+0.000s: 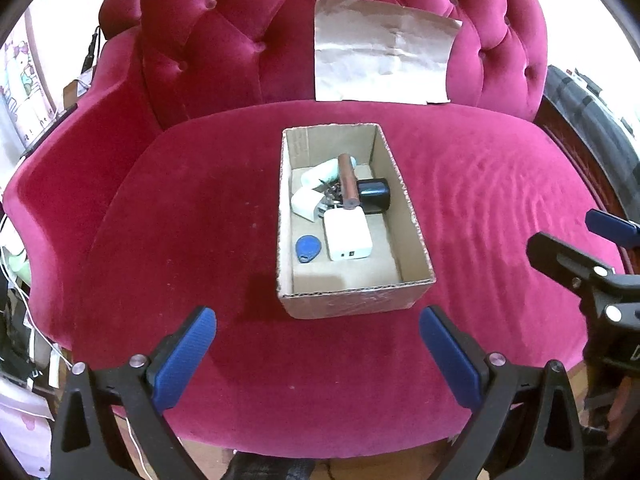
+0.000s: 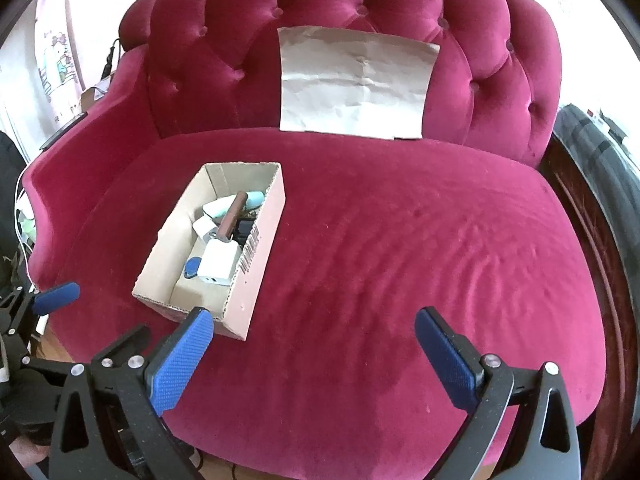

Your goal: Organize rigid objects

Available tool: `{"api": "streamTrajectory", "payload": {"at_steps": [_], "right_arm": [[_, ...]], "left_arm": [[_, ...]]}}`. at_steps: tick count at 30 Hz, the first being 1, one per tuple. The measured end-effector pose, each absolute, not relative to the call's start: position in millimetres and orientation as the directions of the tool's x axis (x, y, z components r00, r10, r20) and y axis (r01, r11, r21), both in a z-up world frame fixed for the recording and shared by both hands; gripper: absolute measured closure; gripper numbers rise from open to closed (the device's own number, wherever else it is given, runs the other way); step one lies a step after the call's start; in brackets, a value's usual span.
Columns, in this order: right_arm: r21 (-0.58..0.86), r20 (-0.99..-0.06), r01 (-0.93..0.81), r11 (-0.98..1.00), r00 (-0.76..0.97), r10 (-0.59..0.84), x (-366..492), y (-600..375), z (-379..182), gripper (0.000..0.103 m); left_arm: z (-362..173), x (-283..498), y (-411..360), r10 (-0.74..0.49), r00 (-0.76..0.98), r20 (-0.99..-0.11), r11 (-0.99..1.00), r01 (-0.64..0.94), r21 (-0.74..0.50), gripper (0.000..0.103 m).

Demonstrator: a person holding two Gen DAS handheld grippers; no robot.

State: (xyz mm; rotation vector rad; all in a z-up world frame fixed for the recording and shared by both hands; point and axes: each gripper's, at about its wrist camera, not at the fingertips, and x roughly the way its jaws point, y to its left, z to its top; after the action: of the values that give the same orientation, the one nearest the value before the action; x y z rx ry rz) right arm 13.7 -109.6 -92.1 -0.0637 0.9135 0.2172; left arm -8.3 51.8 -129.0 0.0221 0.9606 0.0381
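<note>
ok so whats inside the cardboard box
In the cardboard box: a white charger, blue key fob, black adapter, brown cylinder, two white pieces and keys, partly hidden under the cylinder.

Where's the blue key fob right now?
In the cardboard box on the sofa seat: the blue fob lies on the box floor, near-left in the left wrist view, beside the white charger.

Left tool spread wide, empty. Right tool likewise spread wide, empty.
</note>
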Motion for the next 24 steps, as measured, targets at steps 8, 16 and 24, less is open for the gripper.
{"api": "streamTrajectory", "payload": {"at_steps": [8,16,24], "right_arm": [[0.005,-0.782,-0.211,0.977,0.609,0.135,8,-105,-81,0.000],[0.014,-0.798,-0.191,0.982,0.589,0.126,8,-110,-70,0.000],[0.033,-0.805,-0.171,0.985,0.580,0.128,7,-114,-58,0.000]], "left_arm": [[-115,-11,43,0.055,0.596,-0.801,0.998,-0.029,0.047,0.000],[-99,-14,35,0.064,0.607,-0.792,0.998,-0.026,0.060,0.000],[-84,-16,32,0.057,0.613,-0.788,0.998,-0.027,0.052,0.000]]}}
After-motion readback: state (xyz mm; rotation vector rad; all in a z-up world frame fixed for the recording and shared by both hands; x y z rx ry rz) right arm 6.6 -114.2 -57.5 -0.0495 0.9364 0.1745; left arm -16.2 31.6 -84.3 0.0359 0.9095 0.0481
